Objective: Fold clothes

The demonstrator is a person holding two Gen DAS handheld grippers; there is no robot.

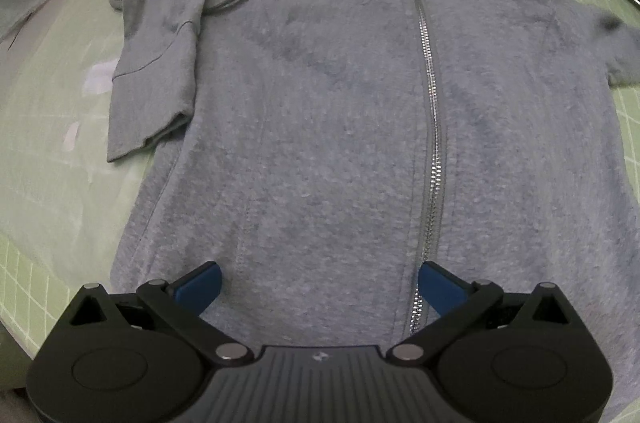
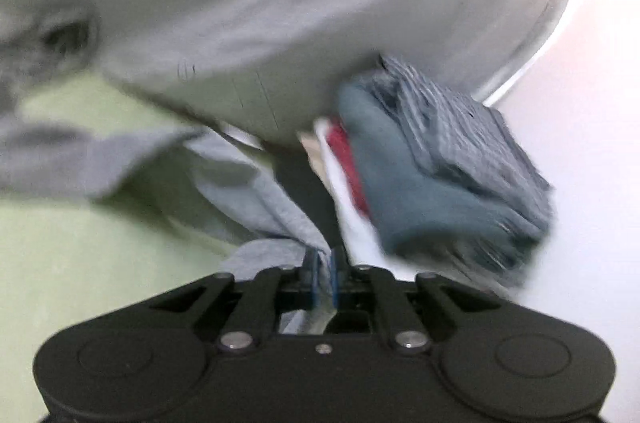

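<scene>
Green gridded mat point(image 1: 48, 263), fleecy grey hoodie point(image 1: 320, 123), left tool point(image 1: 320, 283) agape, right tool point(image 2: 324, 279) pinching sleeve point(image 2: 272, 207)

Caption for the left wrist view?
Open left gripper hovers over hem of zipped grey hoodie laid flat on green mat.

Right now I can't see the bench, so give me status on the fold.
Left claw open, over hoodie hem. Right claw shut on grey hoodie fabric, view blurred. Folded stack close by the right claw.

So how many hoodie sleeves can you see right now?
2. One sleeve lies folded along the hoodie's left edge in the left wrist view; the other is pinched in the right hand-held gripper.
</scene>
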